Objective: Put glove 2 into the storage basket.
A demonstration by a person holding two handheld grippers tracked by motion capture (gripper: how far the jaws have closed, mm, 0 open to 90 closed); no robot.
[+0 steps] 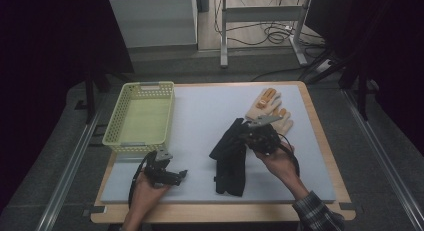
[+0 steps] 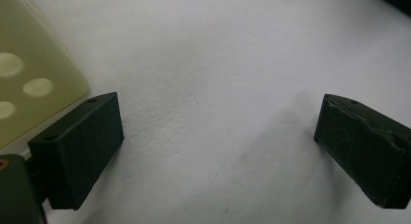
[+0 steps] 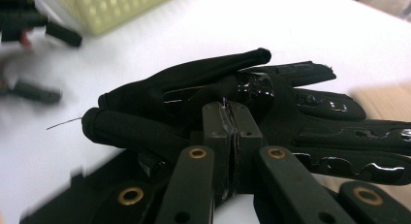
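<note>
While the right gripper (image 3: 231,118) has its jaws pinched tight on a fold of the black glove (image 1: 231,153) — lifted partly off the white mat (image 1: 200,116), cuff end apparently trailing on it — the left gripper (image 1: 170,175) rests wide open and empty near the yellow basket (image 1: 141,117). To carry the glove to that basket cleanly, I would raise it until the cuff clears the mat, then travel level over the rim. The tan glove (image 1: 270,108) lies just beyond — best left undisturbed.
</note>
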